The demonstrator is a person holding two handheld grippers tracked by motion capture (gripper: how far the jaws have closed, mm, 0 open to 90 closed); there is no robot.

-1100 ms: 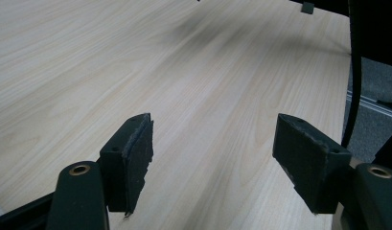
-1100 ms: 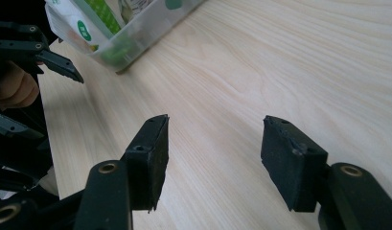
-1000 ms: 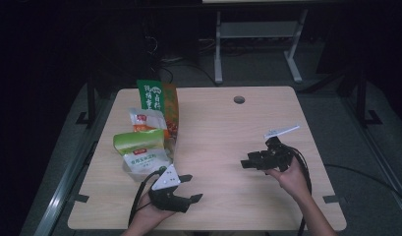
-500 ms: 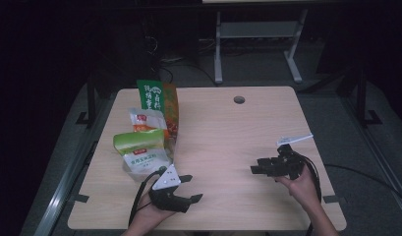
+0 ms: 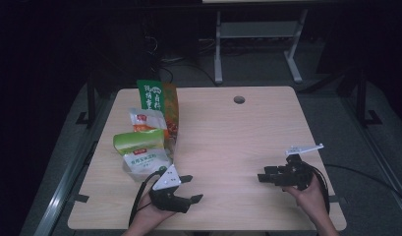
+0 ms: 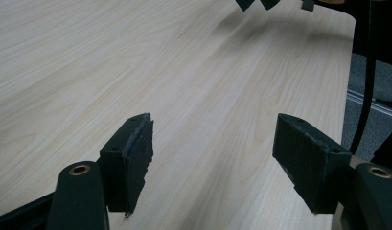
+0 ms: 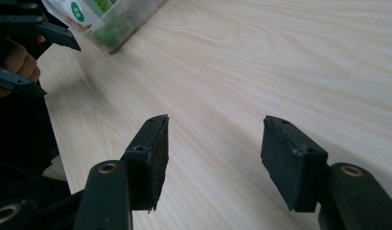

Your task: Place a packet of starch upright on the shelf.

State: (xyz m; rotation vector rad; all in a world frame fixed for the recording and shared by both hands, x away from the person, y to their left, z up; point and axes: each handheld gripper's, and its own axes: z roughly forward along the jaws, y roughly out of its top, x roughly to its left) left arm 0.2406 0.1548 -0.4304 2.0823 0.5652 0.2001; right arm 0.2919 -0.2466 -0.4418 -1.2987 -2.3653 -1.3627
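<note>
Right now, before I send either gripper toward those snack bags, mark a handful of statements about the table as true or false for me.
1. The left gripper has its jaws apart with nothing between them. True.
2. The right gripper is shut on a snack bag. False: its jaws stand open over bare table.
3. The snack bags are grouped at the table's left side. True.
4. The tall green bag lies nearest the person. False: it is the farthest of the group; the white bag with green print is nearest.
5. The round hole in the tabletop sits by the far edge. True.
6. The left gripper grips the white bag. False: it points away from the bags, toward the right gripper.
</note>
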